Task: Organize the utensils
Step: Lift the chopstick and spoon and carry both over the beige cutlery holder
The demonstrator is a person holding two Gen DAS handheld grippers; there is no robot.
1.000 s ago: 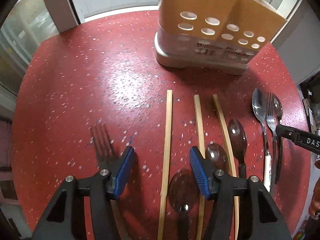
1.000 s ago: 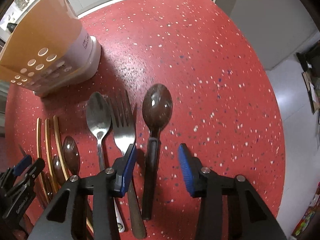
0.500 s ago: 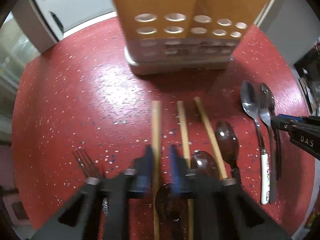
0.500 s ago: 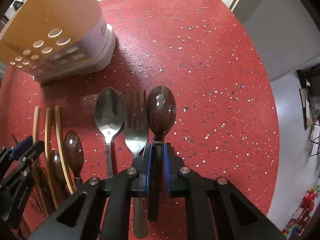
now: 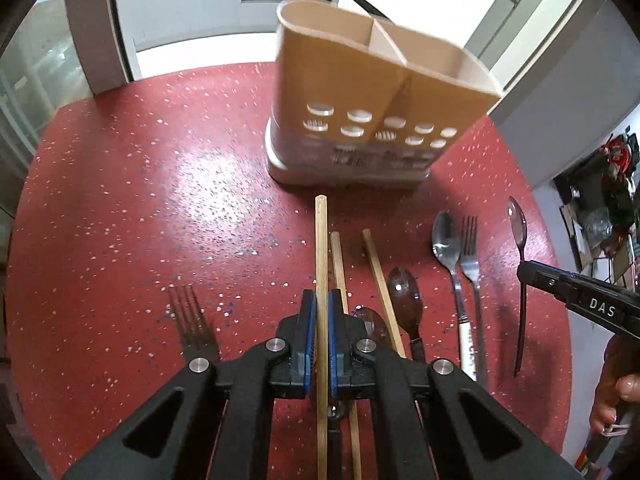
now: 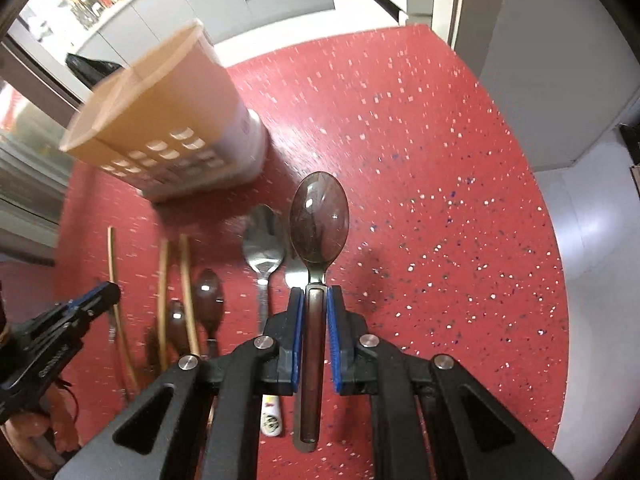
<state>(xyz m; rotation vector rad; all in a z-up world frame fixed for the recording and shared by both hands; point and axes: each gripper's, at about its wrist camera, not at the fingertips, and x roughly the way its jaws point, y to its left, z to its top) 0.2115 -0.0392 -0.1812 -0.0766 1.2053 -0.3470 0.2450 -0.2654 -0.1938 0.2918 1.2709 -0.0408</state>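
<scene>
My left gripper point(image 5: 319, 304) is shut on a wooden chopstick point(image 5: 321, 248), lifted above the red speckled table point(image 5: 140, 208). My right gripper point(image 6: 314, 300) is shut on the handle of a dark brown spoon point(image 6: 319, 216), raised off the table; the same spoon point(image 5: 520, 248) hangs from the right gripper in the left wrist view. A tan utensil holder point(image 5: 376, 92) with two compartments and round holes stands at the back, also seen as the holder point(image 6: 160, 104) at upper left. Two chopsticks point(image 5: 340, 268), brown spoons point(image 5: 404, 304), a metal spoon point(image 5: 444, 240) and forks point(image 5: 470, 248) lie on the table.
A dark fork point(image 5: 190, 316) lies alone left of my left gripper. A metal spoon point(image 6: 264, 244) and a fork partly hidden behind the held spoon lie below my right gripper. The table's right edge point(image 6: 552, 260) drops to grey floor. A person's hand point(image 5: 616, 392) holds the right gripper.
Both grippers went from open to shut, the left on the chopstick, the right on the brown spoon. Both have since lifted their utensils off the table and tilted up toward the holder.
</scene>
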